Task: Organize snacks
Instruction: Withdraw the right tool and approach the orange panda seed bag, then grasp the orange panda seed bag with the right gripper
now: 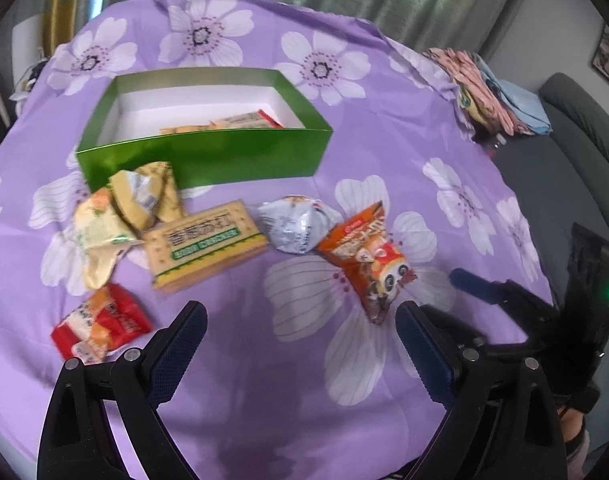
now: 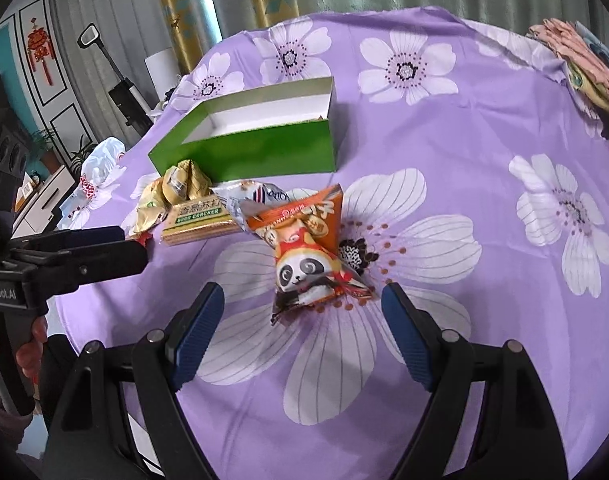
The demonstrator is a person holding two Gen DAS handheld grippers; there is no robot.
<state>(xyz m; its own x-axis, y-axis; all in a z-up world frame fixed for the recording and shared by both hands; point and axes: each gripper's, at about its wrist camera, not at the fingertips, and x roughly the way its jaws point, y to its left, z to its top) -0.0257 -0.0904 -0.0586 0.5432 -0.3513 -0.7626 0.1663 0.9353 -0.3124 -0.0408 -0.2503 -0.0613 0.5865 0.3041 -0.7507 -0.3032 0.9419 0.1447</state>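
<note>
We note the left gripper (image 1: 300,330) nearest, its fingers (image 1: 182,340) spread wide and empty above the purple flowered cloth (image 1: 384,152) on the desk. The right gripper (image 2: 302,312) also stands wide and empty, the orange panda packet (image 2: 308,252) lying on the cloth just beyond and between its fingertips, untouched. Further out we record a red packet (image 1: 100,322), a cracker pack (image 1: 204,240), a silver packet (image 1: 294,224) and crumpled yellow packets (image 1: 124,208) clustered together. Behind them sits the green box (image 1: 208,156), open, with a few packets inside. Folded fabrics (image 1: 488,92) lie at the far right edge.
</note>
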